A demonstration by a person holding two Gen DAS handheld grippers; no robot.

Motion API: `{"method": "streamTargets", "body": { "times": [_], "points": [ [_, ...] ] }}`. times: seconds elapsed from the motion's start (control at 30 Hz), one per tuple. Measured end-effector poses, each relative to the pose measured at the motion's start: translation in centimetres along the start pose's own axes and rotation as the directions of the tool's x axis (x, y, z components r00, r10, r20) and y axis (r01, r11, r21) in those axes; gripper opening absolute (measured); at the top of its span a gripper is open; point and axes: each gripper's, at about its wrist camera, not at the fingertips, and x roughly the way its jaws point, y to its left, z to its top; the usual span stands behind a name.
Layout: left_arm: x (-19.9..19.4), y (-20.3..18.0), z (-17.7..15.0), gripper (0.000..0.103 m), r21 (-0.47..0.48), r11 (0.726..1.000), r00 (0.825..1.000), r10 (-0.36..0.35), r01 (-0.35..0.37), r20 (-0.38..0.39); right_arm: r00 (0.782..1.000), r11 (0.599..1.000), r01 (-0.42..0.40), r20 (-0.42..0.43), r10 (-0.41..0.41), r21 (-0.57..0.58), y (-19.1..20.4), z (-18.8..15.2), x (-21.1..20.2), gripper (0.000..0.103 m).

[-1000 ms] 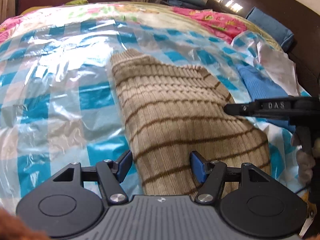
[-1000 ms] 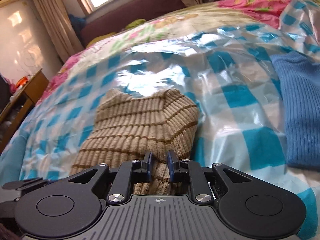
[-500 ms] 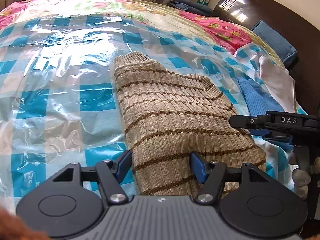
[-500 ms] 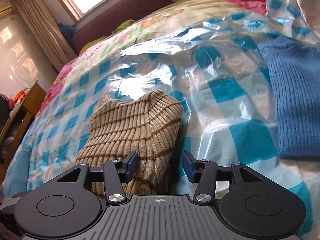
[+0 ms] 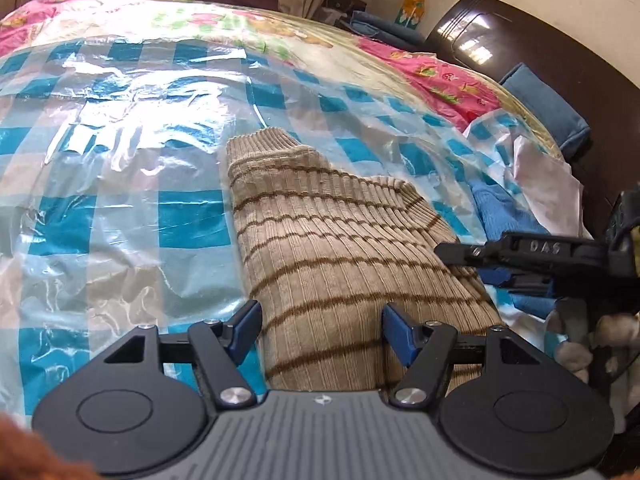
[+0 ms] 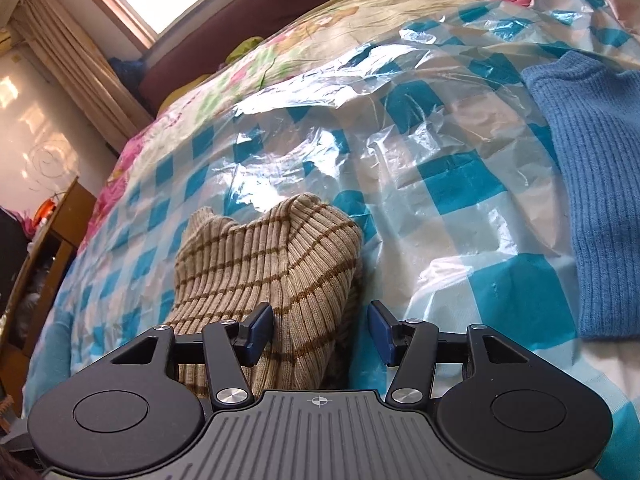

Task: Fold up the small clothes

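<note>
A beige knit sweater with brown stripes lies folded into a long strip on the blue-checked plastic sheet. My left gripper hovers over its near end. Its jaws are wide and opening slightly, and its pads are clear of the knit. The right gripper's fingers reach in from the right at the sweater's side edge. In the right wrist view the sweater bulges up, and its right edge lies between the jaws of my right gripper. Those jaws are opening, and neither pad presses the fabric.
A blue knit garment lies to the right on the sheet, also visible as blue knit beside a white cloth. A dark headboard and a blue pillow bound the far right. A wooden cabinet stands left of the bed.
My right gripper went from shut on the sweater's edge to wide open and let the fabric drop. The left gripper stayed over the sweater's near end and rolled a little.
</note>
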Motion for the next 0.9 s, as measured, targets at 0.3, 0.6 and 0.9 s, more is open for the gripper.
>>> {"method": "streamTargets", "body": {
  "times": [0.3, 0.6, 0.9],
  "points": [
    [3.4, 1.0, 0.6, 0.084, -0.090, 0.995, 0.998, -0.040, 0.036, -0.051, 0.999, 1.000, -0.030, -0.037, 0.029, -0.007, -0.2, 0.4, 1.4, 0.057],
    [2.2, 1.5, 0.4, 0.067, -0.095, 0.992, 0.995, -0.091, 0.088, -0.030, 0.997, 0.999, -0.046, -0.067, 0.044, -0.021, 1.0, 0.4, 1.9, 0.037],
    [-2.2, 4.9, -0.9, 0.062, -0.115, 0.993, 0.999, -0.037, 0.036, 0.000, 0.984, 0.988, -0.139, -0.117, 0.131, -0.061, 5.8, -1.7, 3.1, 0.032]
  ]
}}
